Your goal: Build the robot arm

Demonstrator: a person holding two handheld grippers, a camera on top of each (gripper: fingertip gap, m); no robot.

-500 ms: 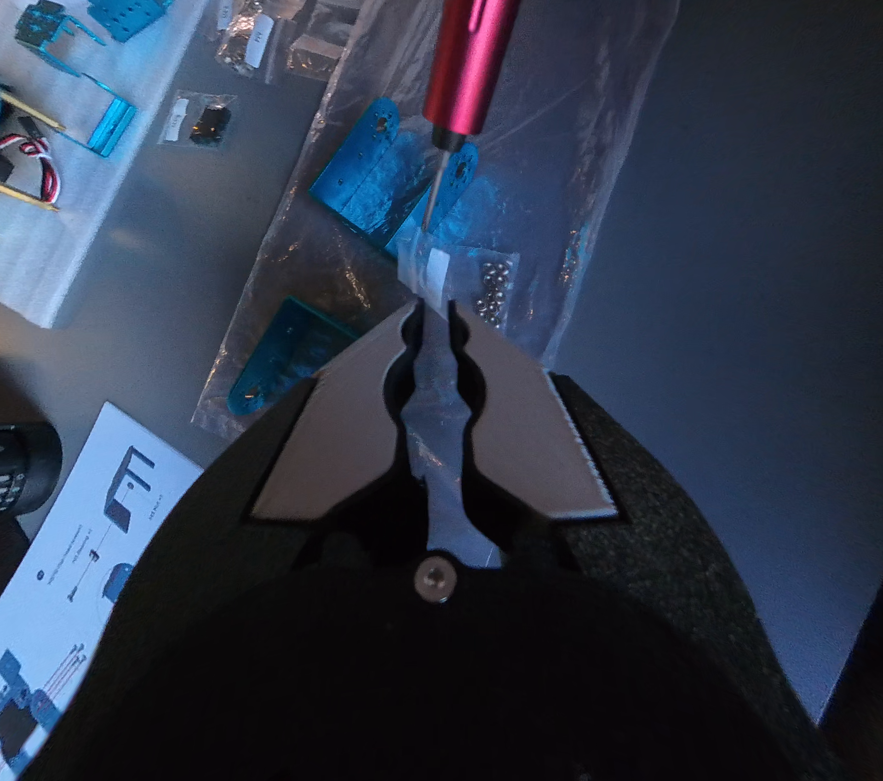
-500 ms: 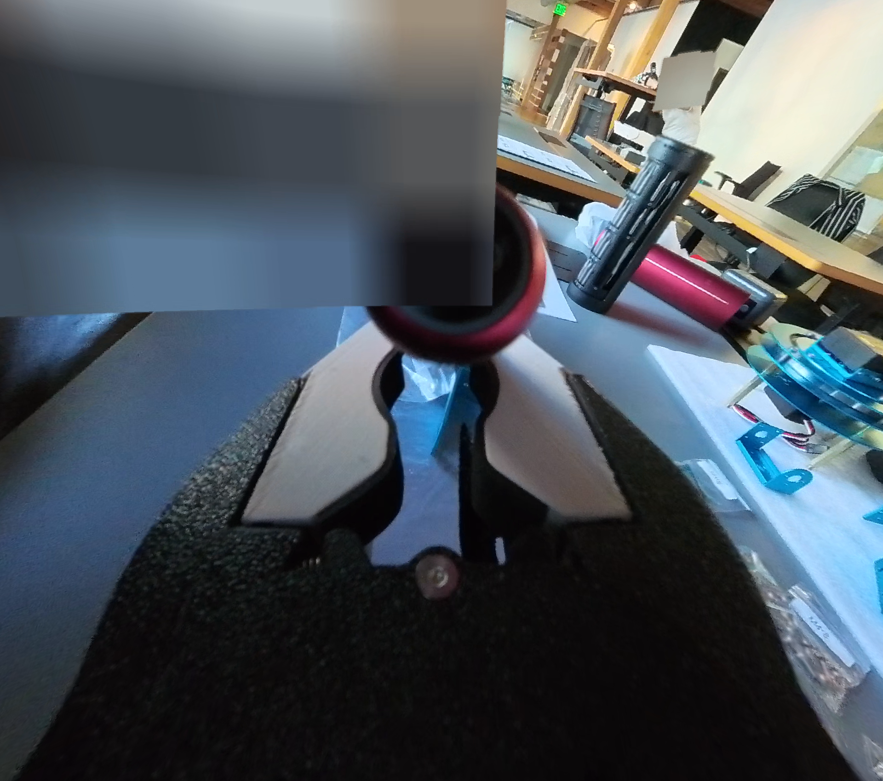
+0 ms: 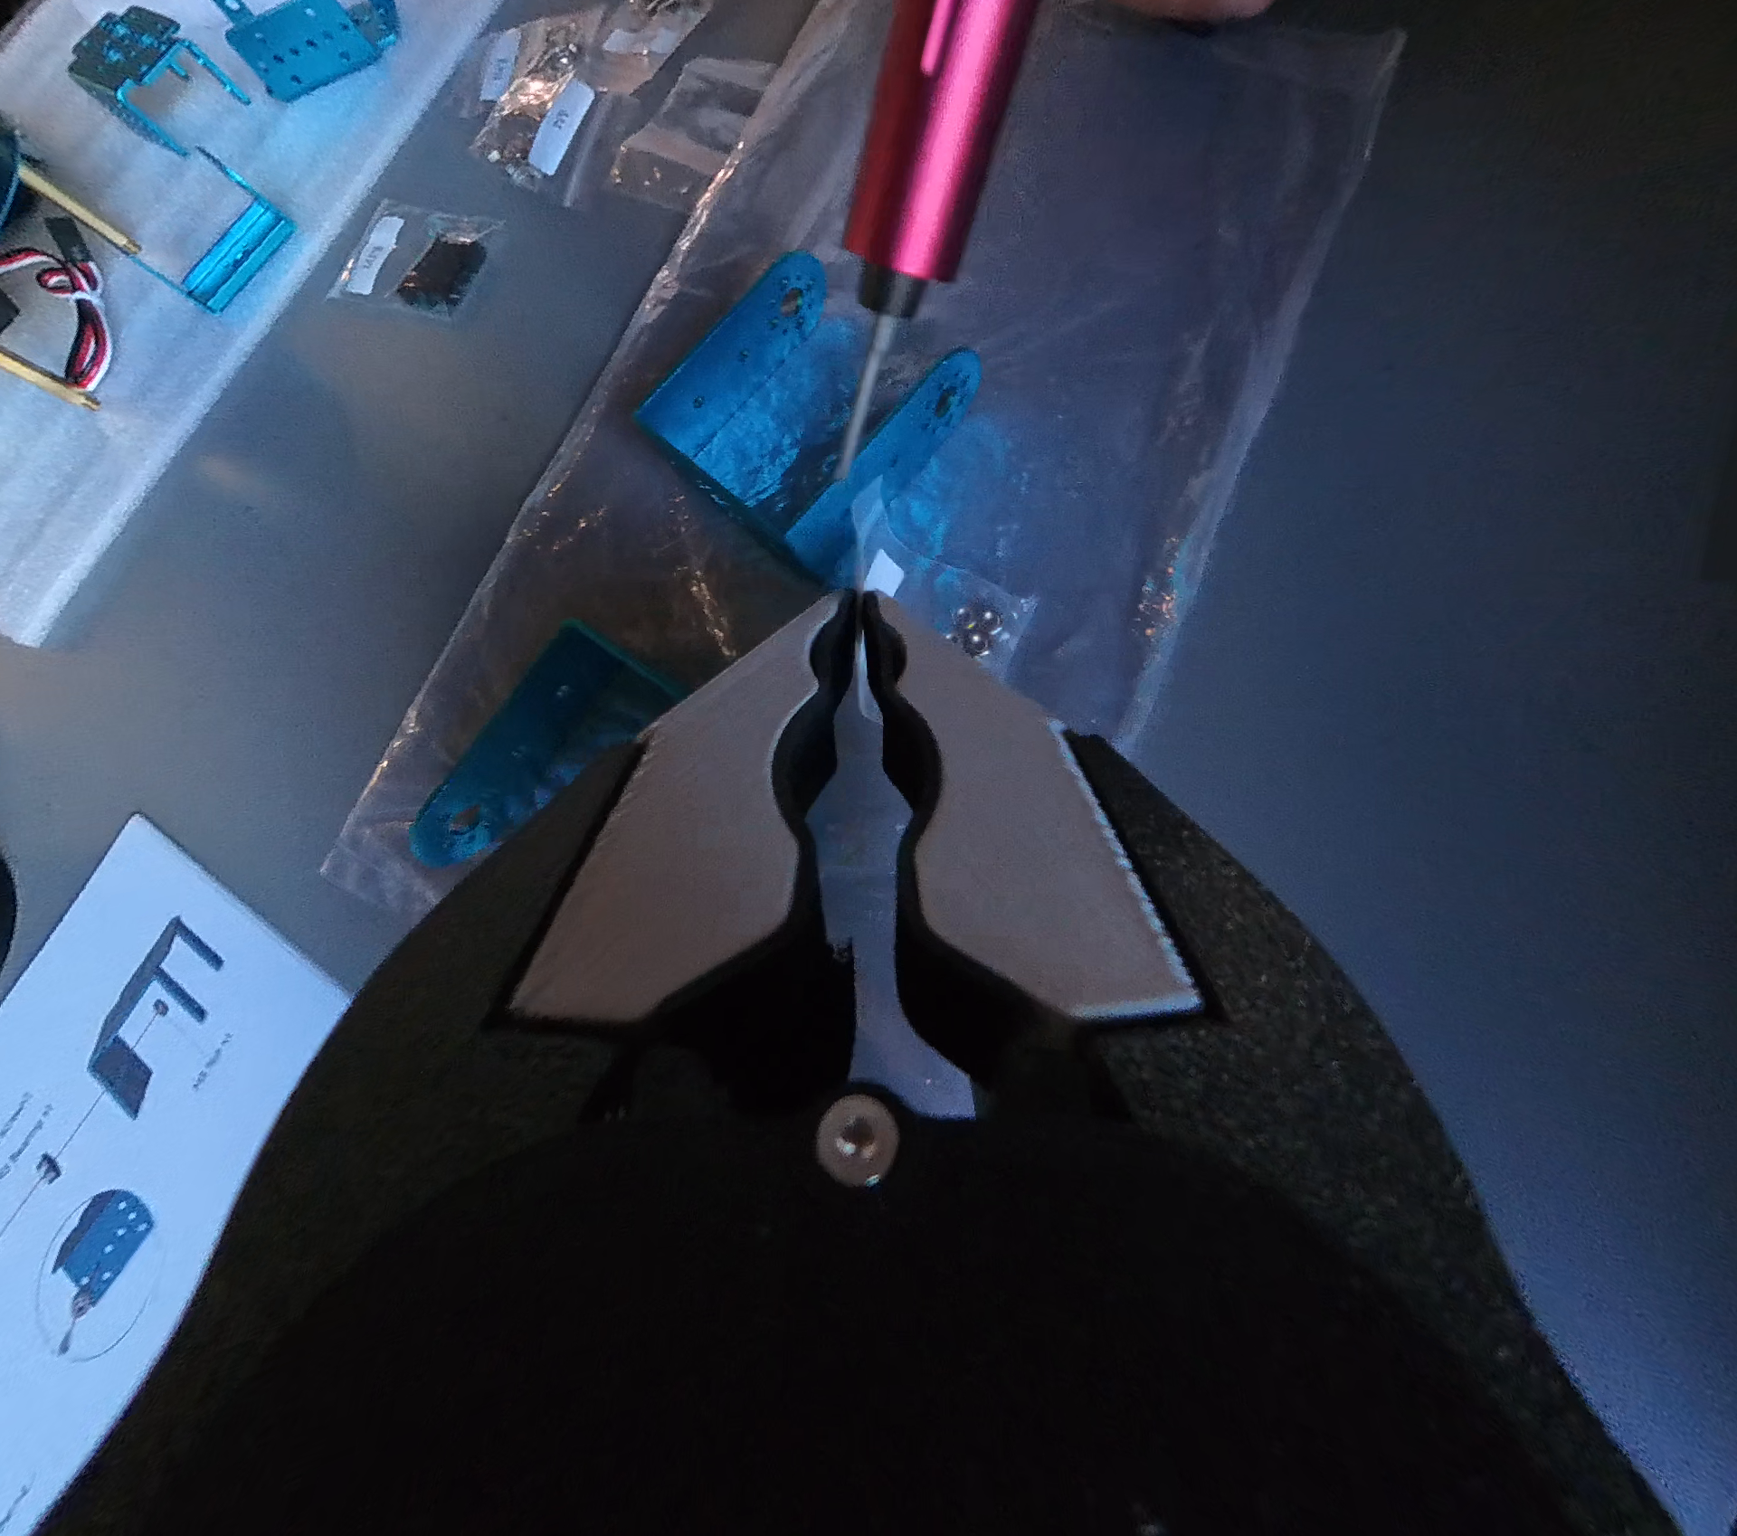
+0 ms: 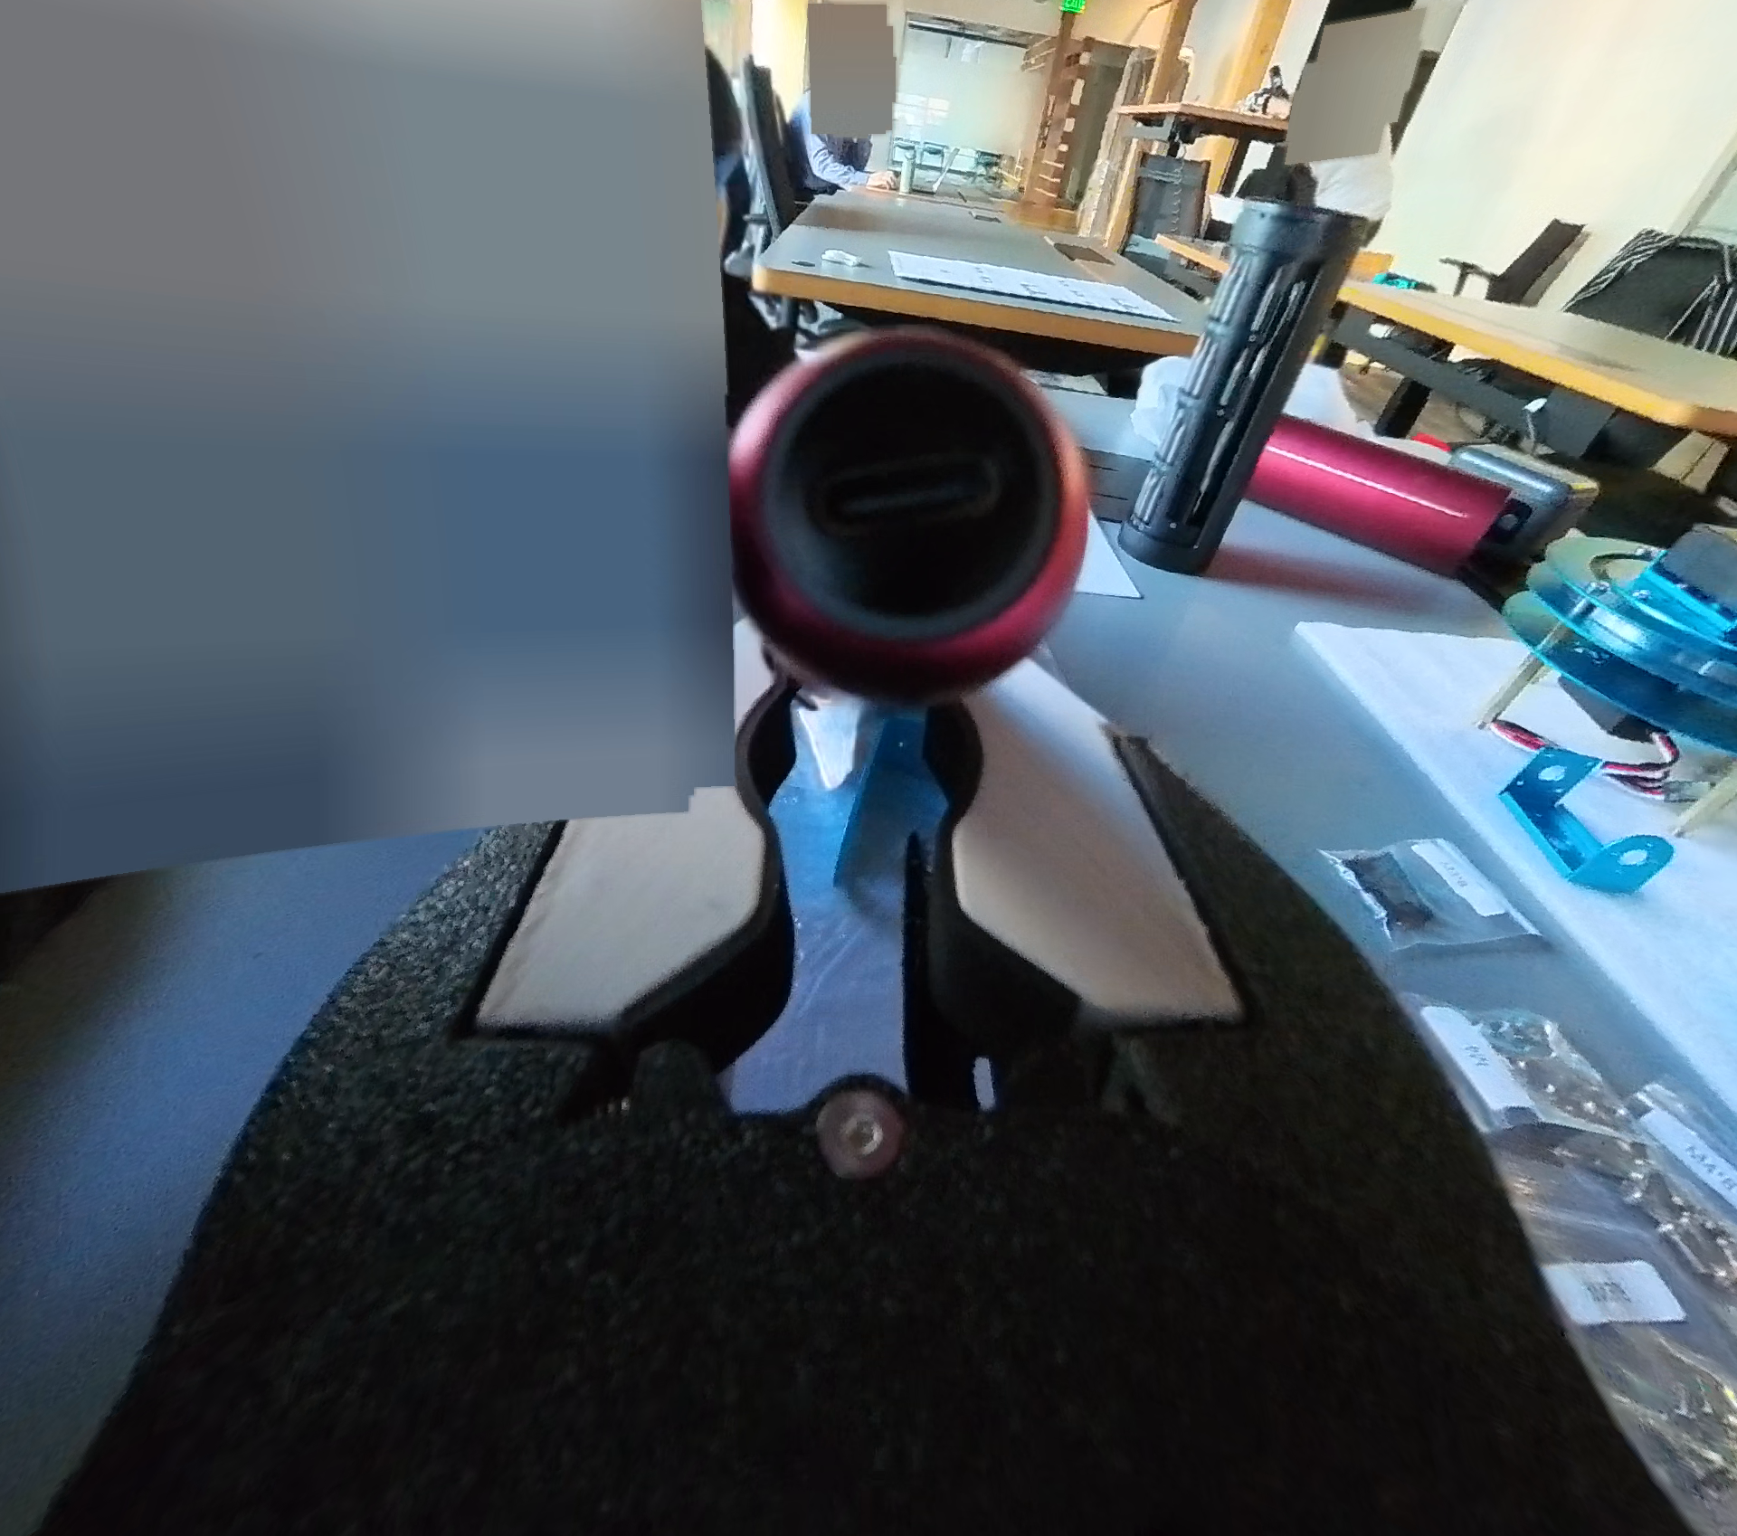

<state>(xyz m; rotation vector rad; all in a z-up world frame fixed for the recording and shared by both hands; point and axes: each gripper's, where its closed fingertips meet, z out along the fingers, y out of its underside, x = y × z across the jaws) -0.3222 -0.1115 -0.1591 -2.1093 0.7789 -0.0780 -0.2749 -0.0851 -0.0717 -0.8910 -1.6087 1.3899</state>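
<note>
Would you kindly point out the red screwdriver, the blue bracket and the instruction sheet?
red screwdriver (image 3: 926, 109): left wrist view, barrel.
blue bracket (image 3: 752, 401): left wrist view, flat plate.
instruction sheet (image 3: 141, 1049): left wrist view, printed face.

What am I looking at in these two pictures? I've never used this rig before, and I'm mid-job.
There is no robot arm: a person holds a two-finger gripper in each hand, and each gripper carries a camera looking along its fingers.

In the left wrist view, the left gripper has shut on the edge of a small clear bag with a white label. It lies on a large clear plastic bag holding blue metal brackets.

In the right wrist view, the right gripper grips a red electric screwdriver, seen from its rear end with the charging port. In the left view the same screwdriver points down, its bit near the brackets.

Around them on the grey table: bags of screws, more blue parts on white foam, and an instruction sheet.
</note>
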